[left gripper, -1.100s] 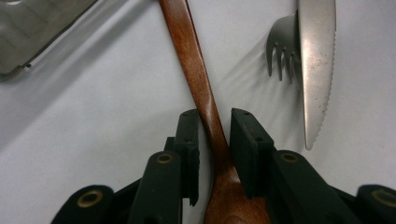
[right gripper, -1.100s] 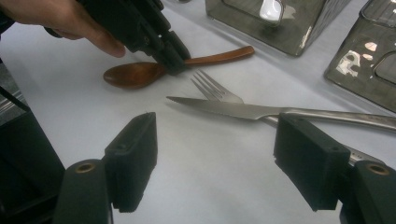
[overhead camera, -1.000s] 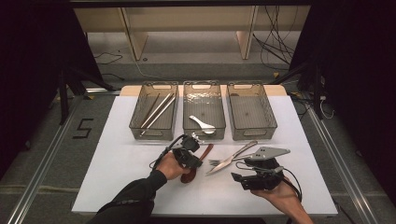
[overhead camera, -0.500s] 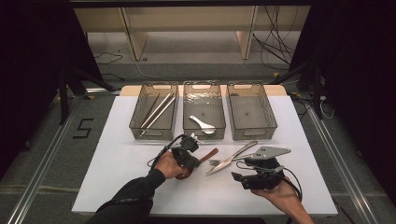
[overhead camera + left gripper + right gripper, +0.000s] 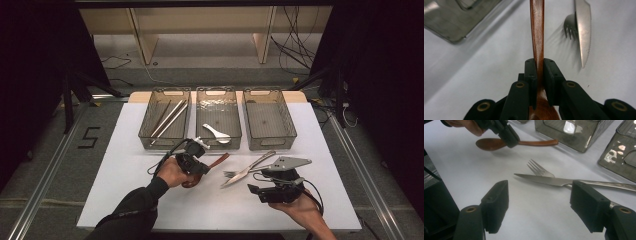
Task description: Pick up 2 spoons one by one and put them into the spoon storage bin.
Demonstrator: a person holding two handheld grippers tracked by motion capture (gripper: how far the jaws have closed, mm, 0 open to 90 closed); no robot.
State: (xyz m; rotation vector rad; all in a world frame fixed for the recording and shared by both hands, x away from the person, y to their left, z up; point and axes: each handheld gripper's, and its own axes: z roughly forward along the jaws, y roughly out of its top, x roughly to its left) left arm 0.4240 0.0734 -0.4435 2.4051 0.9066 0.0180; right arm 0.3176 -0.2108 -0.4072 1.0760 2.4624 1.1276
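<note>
My left gripper (image 5: 196,156) is shut on the neck of a brown wooden spoon (image 5: 220,160), and its jaws have just been closing on it. In the left gripper view the pads (image 5: 532,68) press both sides of the spoon's handle (image 5: 537,27). The right gripper view has the spoon (image 5: 537,143) hanging slightly above the white table, held by the left gripper (image 5: 507,133). My right gripper (image 5: 540,202) stands open and empty just short of a steel knife (image 5: 544,180) lying across a fork (image 5: 536,167). From above, the right gripper (image 5: 257,191) sits below the knife (image 5: 252,167).
Three clear bins line the far side of the white table (image 5: 125,195): the left bin (image 5: 150,142) holds chopsticks, the middle bin (image 5: 218,91) a white spoon (image 5: 218,133), and the right bin (image 5: 287,135) holds nothing.
The left gripper has closed on the wooden spoon and risen a little with it. The right gripper, knife and fork have stayed put.
</note>
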